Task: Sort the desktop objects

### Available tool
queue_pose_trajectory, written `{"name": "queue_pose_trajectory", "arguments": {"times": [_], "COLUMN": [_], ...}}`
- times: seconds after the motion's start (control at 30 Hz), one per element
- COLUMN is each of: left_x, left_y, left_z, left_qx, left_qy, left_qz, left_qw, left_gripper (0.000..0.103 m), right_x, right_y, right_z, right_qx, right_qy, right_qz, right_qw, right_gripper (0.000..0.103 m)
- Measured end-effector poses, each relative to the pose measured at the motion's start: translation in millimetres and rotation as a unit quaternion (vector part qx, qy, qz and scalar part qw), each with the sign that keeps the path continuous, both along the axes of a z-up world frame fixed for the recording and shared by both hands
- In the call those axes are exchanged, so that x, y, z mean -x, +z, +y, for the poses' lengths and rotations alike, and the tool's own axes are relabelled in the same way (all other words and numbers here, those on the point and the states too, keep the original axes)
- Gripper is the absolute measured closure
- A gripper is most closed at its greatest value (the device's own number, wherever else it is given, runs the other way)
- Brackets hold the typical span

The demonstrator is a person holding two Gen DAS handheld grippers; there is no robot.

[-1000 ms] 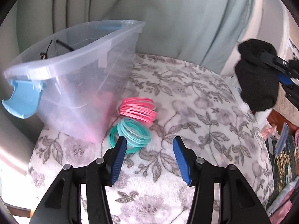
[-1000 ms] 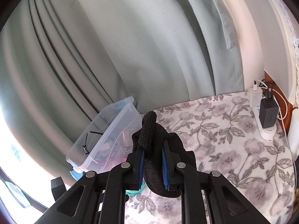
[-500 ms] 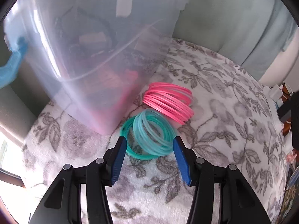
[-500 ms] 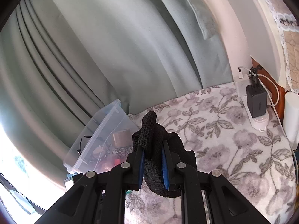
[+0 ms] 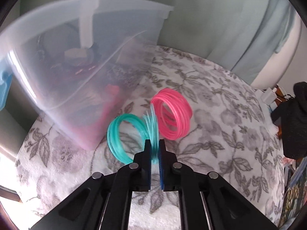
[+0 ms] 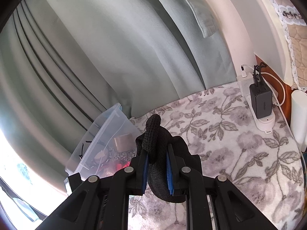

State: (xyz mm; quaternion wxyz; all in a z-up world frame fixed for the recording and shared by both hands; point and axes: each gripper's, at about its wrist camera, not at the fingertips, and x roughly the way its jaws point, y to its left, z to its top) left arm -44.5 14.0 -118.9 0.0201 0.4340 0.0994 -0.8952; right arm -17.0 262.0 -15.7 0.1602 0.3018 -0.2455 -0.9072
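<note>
My left gripper [image 5: 155, 149] is shut on a bundle of teal rings [image 5: 122, 134], which stand tilted up off the flowered cloth. A bundle of pink rings [image 5: 172, 113] is tipped up beside them, touching the teal ones. The clear plastic bin [image 5: 76, 61] rises just left of the rings, with mixed items inside. My right gripper [image 6: 157, 159] is shut on a black knitted cloth [image 6: 153, 134], held above the table. That black cloth [image 5: 293, 124] also shows at the right edge of the left wrist view. The bin [image 6: 103, 143] lies lower left in the right wrist view.
A power strip with a black charger [image 6: 261, 103] and white cables sits at the table's far right corner, next to a white cylinder [image 6: 299, 118]. Green curtains [image 6: 115, 48] hang behind. The bin has a blue latch [image 5: 3, 88] on its left end.
My left gripper moved down onto the teal rings and shut on them; both ring bundles tipped up from lying flat. The right gripper kept its hold on the black cloth and shifted slightly.
</note>
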Motion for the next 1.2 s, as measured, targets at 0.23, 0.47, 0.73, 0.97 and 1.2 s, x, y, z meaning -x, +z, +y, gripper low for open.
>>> {"name": "queue_pose_trajectory", "arguments": {"times": [0.23,0.47,0.73,0.97,1.2], "left_x": [-15,-32,-56,-61,-55], "left_y": [36,85,148,179,175], "left_z": [9,3,-37,-98,-146], "left_qx": [-0.016,-0.048,-0.081,-0.088,-0.085], "left_qy": [-0.053,-0.097,-0.094,-0.038,0.013], "left_qz": [0.053,0.125,0.227,0.282,0.281], "left_qw": [0.9971,0.9862,0.966,0.9546,0.9559], "left_gripper": [0.099,0.099,0.099,0.099,0.098], "right_x": [-6,-15,-13,-3,20], "right_y": [7,30,67,99,101], "right_z": [-4,-27,-68,-115,-176], "right_qx": [-0.006,-0.029,-0.064,-0.094,-0.118], "right_qy": [0.001,0.008,0.034,0.073,0.135], "right_qz": [0.007,0.027,0.063,0.099,0.103], "right_qw": [1.0,0.999,0.995,0.988,0.978], "right_gripper": [0.085,0.085,0.085,0.085,0.085]}}
